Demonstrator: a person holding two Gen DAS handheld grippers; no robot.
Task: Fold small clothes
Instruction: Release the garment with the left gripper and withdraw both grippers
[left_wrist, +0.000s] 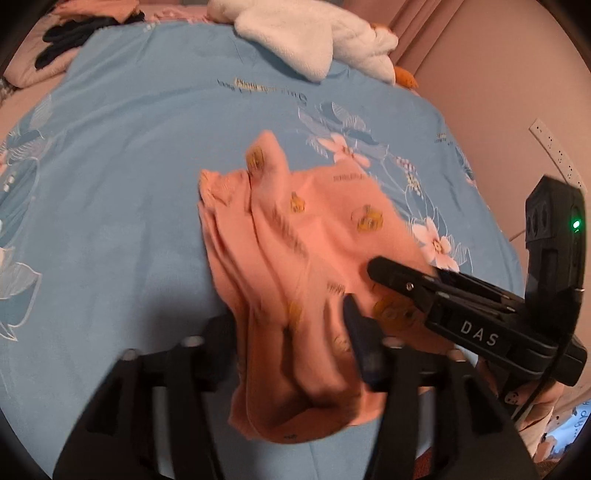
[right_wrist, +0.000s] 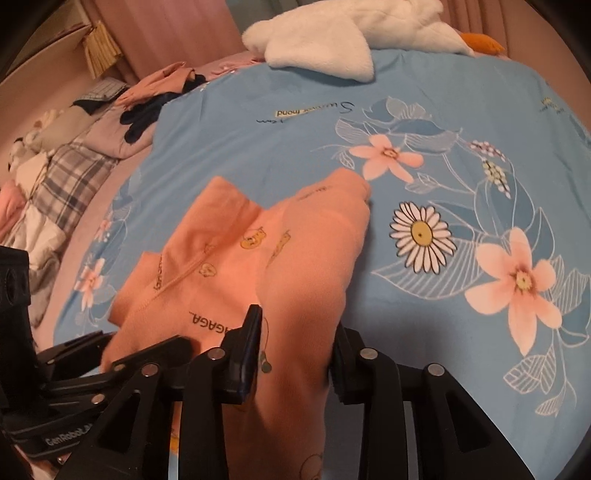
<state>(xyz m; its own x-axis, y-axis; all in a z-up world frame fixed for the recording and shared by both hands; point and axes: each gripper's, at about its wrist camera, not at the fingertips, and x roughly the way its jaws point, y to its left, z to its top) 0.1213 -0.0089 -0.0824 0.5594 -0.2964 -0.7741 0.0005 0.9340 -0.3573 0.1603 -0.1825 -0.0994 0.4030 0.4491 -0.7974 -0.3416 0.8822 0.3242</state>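
A peach-pink small garment (left_wrist: 295, 258), printed with little yellow bears and dark lettering, lies rumpled on a light blue floral bedsheet (left_wrist: 129, 184) near the middle of the bed.

In the left wrist view, the near end of the garment drapes between the two fingers of the left gripper (left_wrist: 291, 354). Its jaws stand apart with cloth bunched in the gap; the picture is blurred, and it cannot be told whether they are pinching the cloth. The right gripper (left_wrist: 373, 267) reaches in from the right side, its black tip resting on the garment's right part.

In the right wrist view, a thick fold of the same garment (right_wrist: 266, 258) fills the space between the right gripper's (right_wrist: 295, 350) two fingers, which press against it from both sides, pinching it. The rest of the garment spreads away ahead and to the left across the sheet.

At the far edge of the bed sits a white fluffy plush toy (right_wrist: 332, 37). Dark clothes (right_wrist: 147, 118) lie heaped on the far left side.
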